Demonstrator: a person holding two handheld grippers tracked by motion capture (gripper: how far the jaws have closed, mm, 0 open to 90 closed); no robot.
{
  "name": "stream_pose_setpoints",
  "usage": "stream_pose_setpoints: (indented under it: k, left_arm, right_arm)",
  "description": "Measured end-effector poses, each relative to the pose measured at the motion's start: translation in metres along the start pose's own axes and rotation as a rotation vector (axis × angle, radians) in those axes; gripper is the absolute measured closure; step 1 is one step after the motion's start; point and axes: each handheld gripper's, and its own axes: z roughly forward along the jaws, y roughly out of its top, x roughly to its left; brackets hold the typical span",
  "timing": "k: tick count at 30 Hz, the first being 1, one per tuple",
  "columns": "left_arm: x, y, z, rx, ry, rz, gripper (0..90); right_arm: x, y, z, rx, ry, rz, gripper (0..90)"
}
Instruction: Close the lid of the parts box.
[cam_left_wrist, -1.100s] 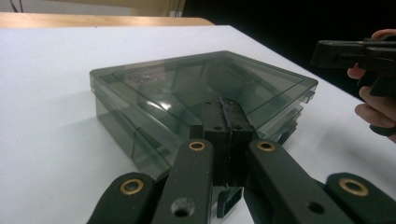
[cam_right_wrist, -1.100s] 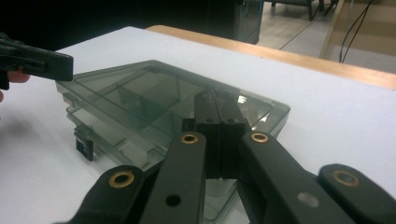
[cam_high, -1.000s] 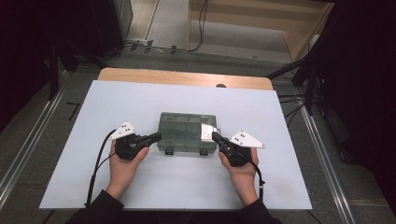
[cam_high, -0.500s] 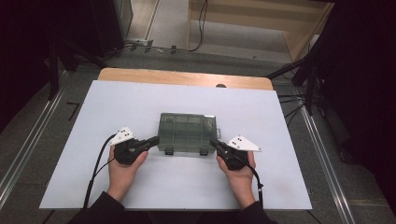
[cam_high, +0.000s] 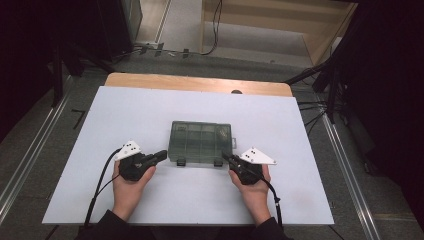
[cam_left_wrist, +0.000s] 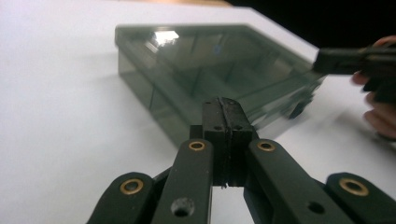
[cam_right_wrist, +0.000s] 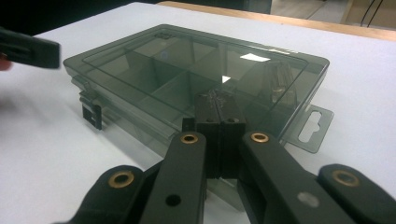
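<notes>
A smoky-grey translucent plastic compartment box (cam_high: 201, 142) with its lid shut lies flat at the middle of the white tabletop (cam_high: 150, 107). The left tool (cam_high: 161, 155) sits just off the box's near-left corner, jaws pressed together on nothing. The right tool (cam_high: 226, 158) is at the near-right corner, likewise closed and empty-jawed.

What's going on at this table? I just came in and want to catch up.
A person holds a gripper in each hand beside a smoky clear compartment box lying closed on the white table. The left gripper and the right gripper both have their fingers shut on nothing, pointed at the box's near corners. Its two front latches look fastened.
</notes>
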Motion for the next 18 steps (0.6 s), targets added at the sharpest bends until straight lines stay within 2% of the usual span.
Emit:
stream_pose_setpoints:
  k: [3,6,7,12,16,18]
  left_arm:
    - [-0.005,0.007,-0.002,-0.029,-0.018,0.013,88.8]
    - [-0.007,0.012,0.001,-0.029,-0.028,0.025,88.9]
    - [-0.007,0.013,0.002,-0.025,-0.026,0.029,88.9]
    - [-0.003,0.01,0.014,0.026,-0.022,0.025,88.9]
    - [0.0,0.008,0.017,0.029,-0.028,0.019,88.9]
    - [-0.001,0.009,0.017,0.034,-0.008,0.035,88.9]
  right_arm:
    - [0.0,-0.001,0.001,-0.003,0.0,0.002,87.7]
    - [-0.003,-0.003,0.001,-0.016,0.019,0.043,87.8]
    - [-0.004,-0.003,0.001,-0.018,0.024,0.058,87.9]
    - [-0.004,-0.002,0.001,-0.012,0.022,0.058,87.9]
    - [-0.005,-0.002,0.003,-0.009,0.03,0.063,87.9]
    - [-0.007,-0.002,0.005,-0.01,0.038,0.073,87.9]
